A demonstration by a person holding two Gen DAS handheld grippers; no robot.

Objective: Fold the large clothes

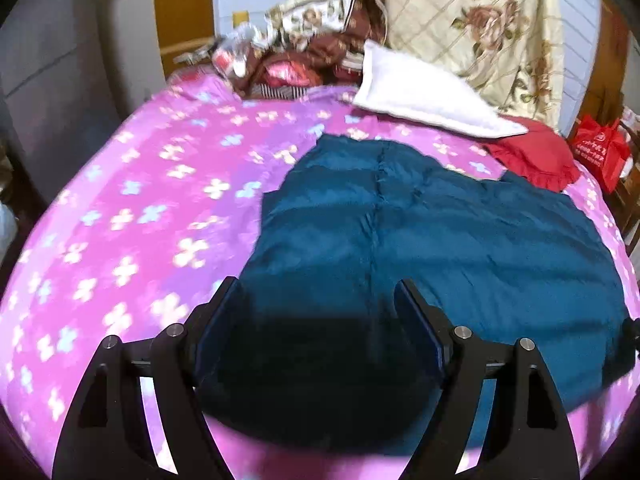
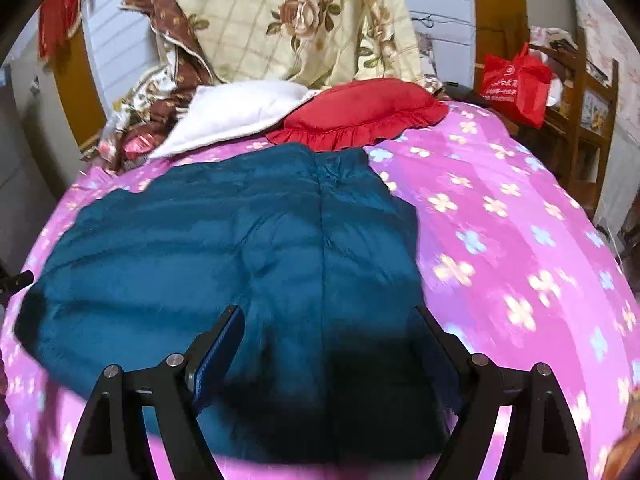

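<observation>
Left wrist view: teal quilted garment (image 1: 420, 240) spread flat on pink floral bed (image 1: 140, 220).
Left tongs (image 1: 318, 300) and right tongs (image 2: 328, 320) both spread wide above its near hem, gripping nothing; red ruffled pillow (image 2: 360, 114) beyond.

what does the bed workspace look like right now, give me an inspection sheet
surface: bed with pink flowered cover, mostly bare on both sides.
job's things: teal garment spread flat, seam running away from the cameras.
clutter: white pillow, red pillow, floral quilt heaped at the head.
grippers: left gripper and right gripper open, above the garment's near edge, holding nothing.
cables: nothing seen.
surroundings: red bag on a wooden shelf beside the bed.
</observation>
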